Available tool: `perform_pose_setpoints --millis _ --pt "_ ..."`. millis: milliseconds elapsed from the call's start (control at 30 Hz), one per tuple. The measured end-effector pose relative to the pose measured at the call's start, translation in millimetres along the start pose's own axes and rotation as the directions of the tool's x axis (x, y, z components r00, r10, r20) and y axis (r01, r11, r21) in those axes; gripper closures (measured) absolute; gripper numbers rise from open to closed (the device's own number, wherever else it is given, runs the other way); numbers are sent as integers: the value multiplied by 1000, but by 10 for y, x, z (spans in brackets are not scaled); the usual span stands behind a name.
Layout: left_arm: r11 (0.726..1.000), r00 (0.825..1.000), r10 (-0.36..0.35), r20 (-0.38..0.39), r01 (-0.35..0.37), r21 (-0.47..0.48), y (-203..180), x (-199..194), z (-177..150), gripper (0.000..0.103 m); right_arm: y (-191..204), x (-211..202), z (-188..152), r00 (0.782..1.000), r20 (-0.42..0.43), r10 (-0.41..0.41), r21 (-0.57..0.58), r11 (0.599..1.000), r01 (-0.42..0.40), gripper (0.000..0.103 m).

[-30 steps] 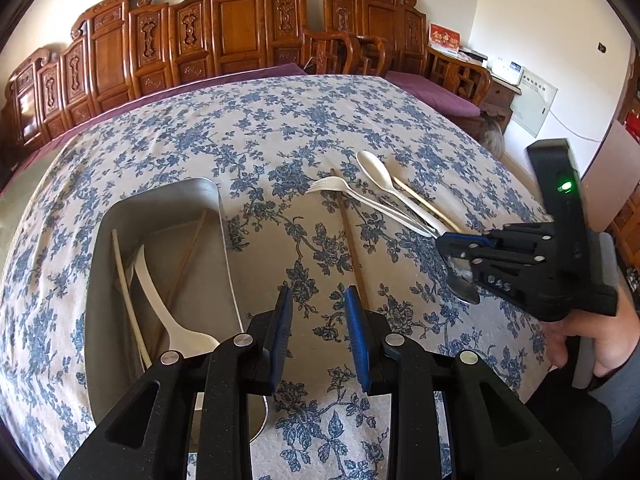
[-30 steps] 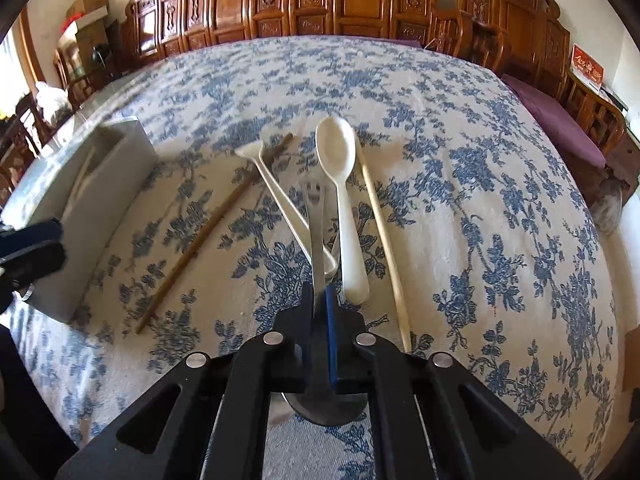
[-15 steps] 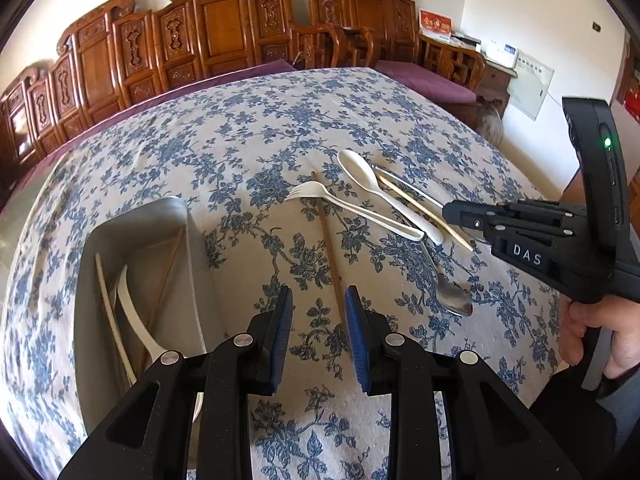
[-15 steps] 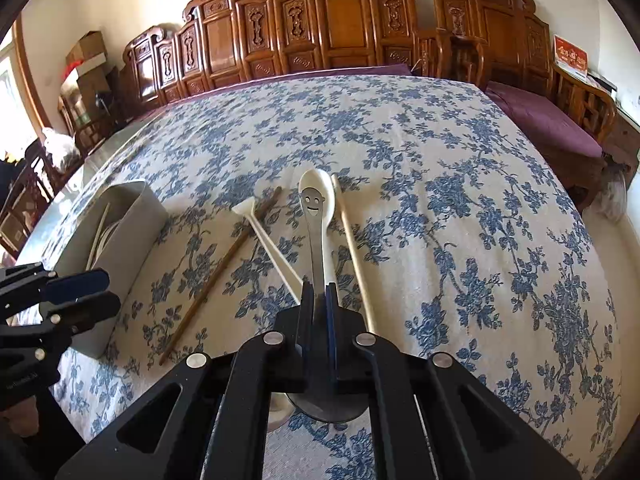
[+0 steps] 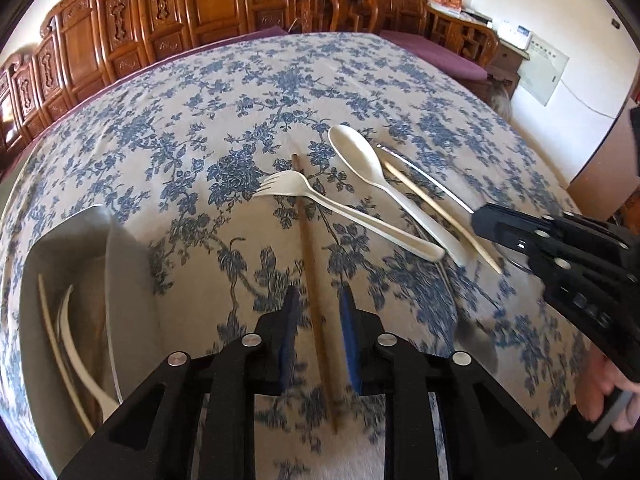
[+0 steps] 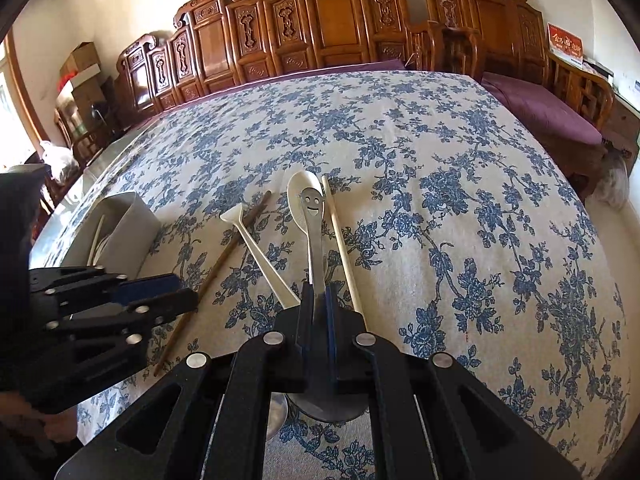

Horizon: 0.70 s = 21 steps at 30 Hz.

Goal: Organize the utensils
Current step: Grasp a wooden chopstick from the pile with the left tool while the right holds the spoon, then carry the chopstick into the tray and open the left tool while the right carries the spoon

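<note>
Brown chopstick (image 5: 310, 264) flat on the floral tablecloth (image 5: 240, 92), running between the pads of the left gripper (image 5: 318, 340) — jaws closing, not yet pressing on it. Thin, stiff, light and round, so likely to roll or pivot; best pinched near mid-length, square across. Right gripper (image 6: 320, 320) clenched on the metal spoon (image 6: 316, 236), smooth and slippery, held by the handle, raised above the white spoon (image 6: 298, 188). Grey bin (image 5: 124, 280) just left, already holding utensils.

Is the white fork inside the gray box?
No, the white fork lies on the flowered tablecloth, out beside the gray box, with its prongs resting across a brown chopstick.
</note>
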<state>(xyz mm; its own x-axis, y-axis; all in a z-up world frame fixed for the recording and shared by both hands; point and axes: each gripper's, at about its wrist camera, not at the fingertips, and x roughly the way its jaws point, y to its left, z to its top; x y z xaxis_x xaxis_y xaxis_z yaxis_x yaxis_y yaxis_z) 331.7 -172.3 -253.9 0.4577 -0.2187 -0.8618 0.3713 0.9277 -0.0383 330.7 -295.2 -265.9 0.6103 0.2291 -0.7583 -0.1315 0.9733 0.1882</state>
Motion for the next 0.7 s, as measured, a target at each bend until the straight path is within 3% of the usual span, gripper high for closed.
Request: perform_pose_setpoints --millis 167,533,700 --pt "999 998 41 -36 -41 8 6 143 61 96 -23 7 19 1000 3 13 13 1000 -13 96" --pt "998 998 57 -31 -56 38 -24 207 138 99 -32 15 23 1000 2 21 20 1000 -22 96" --pt "998 998 51 25 -52 43 -34 33 221 99 -27 12 26 1000 6 23 22 999 -23 96"
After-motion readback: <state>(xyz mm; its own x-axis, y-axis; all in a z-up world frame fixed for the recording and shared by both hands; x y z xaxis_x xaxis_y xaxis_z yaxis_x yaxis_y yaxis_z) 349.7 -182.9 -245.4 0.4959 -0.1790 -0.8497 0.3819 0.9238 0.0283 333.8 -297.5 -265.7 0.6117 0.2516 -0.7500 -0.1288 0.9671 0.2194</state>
